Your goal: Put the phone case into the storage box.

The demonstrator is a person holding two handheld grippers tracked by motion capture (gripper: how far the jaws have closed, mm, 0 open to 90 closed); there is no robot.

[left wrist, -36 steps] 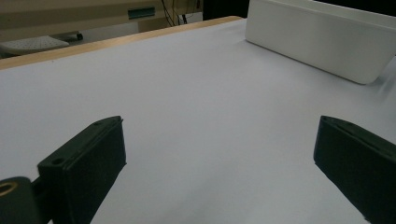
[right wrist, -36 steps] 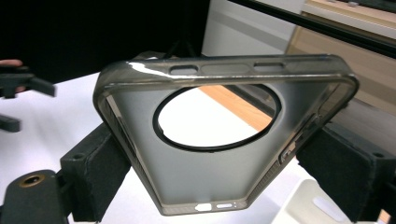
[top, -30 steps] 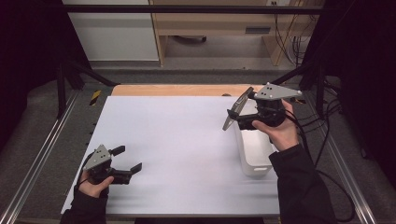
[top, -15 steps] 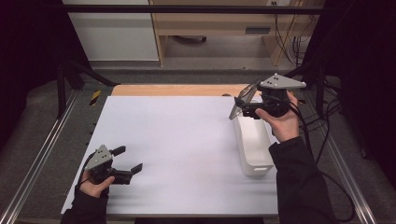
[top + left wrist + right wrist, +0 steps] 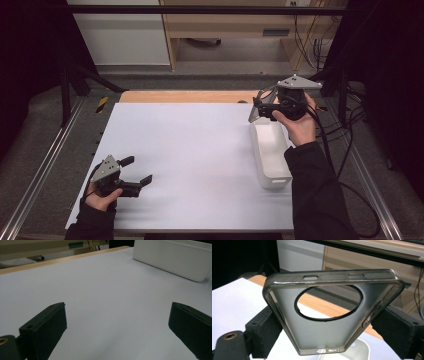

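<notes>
We see the right gripper [image 5: 256, 106] held above the far end of the white tray [image 5: 270, 152], near the desk's far right corner, its jaws pinching a smoky translucent phone case [image 5: 329, 315] by its two long sides. The left gripper [image 5: 136, 171] rests near the desk's near left corner with jaws spread wide, holding nothing.

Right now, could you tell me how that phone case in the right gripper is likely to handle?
The phone case is a thin, see-through shell, so probably light and somewhat bendy. The right gripper pinches only its side edges, so it may flex or twist. Its smooth walls look fairly slippery.
</notes>
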